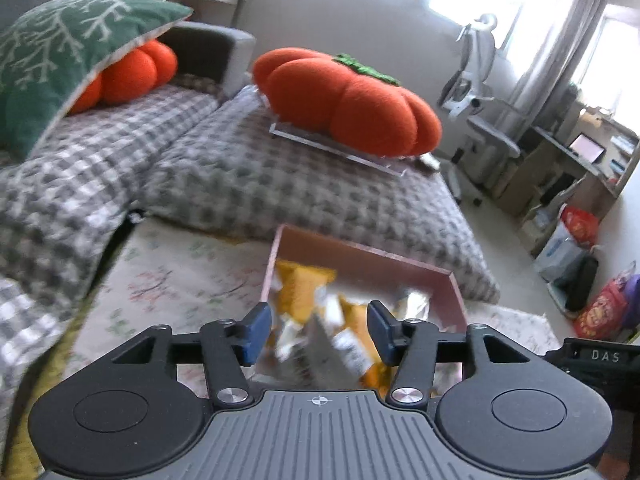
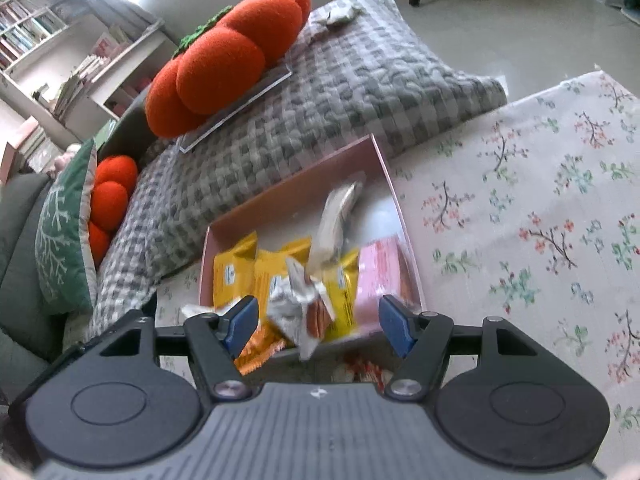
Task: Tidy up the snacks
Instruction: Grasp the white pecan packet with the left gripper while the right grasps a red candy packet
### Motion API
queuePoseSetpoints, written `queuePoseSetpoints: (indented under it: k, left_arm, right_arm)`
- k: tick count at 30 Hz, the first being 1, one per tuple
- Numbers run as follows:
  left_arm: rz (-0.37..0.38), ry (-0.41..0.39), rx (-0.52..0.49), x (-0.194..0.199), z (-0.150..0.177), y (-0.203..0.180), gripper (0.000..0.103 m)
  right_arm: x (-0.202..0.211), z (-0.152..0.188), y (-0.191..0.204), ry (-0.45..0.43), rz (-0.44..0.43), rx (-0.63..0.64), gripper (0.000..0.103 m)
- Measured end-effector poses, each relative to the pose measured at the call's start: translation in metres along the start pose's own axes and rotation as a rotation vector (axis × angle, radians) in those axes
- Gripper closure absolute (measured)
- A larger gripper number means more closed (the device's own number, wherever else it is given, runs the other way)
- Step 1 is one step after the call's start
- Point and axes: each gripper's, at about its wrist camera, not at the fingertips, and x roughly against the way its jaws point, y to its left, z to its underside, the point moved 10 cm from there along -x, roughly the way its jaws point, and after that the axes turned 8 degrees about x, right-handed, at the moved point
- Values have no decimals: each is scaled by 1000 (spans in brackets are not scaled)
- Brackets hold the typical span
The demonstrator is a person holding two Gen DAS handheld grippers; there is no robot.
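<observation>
Right wrist: pink box (image 2: 390, 176) of snacks beyond open tongs (image 2: 318, 320)

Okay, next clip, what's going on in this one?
A person holds two sets of tongs over a pink box on a floral-cloth table. The box already holds yellow snack packets, a pink packet and silver-white wrappers. The left tongs and right tongs are both open and hold nothing. A few more snacks seem to lie outside the box near the right tongs. Motion blur hides finer detail.
</observation>
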Motion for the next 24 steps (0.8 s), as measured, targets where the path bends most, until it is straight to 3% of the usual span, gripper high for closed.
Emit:
queuePoseSetpoints:
  k: [3, 5, 9, 16, 20, 24]
  left_arm:
    - [-44, 21, -23, 12, 9, 14, 48]
    - [-50, 46, -53, 16, 19, 20, 37]
    - [-80, 107, -98, 14, 39, 34, 35]
    - [-127, 154, -221, 16, 67, 45, 18]
    - [-152, 172, -288, 12, 78, 43, 18]
    - [-119, 173, -311, 15, 84, 35, 18]
  right_arm:
    - [-1, 11, 2, 45, 35, 31, 36]
    - [-5, 21, 7, 82, 52, 75, 37]
    - [-9, 47, 20, 167, 58, 143, 37]
    - [4, 59, 33, 178, 43, 197, 36]
    - [0, 61, 22, 185, 60, 148, 34]
    - [-14, 74, 14, 249, 58, 75, 35]
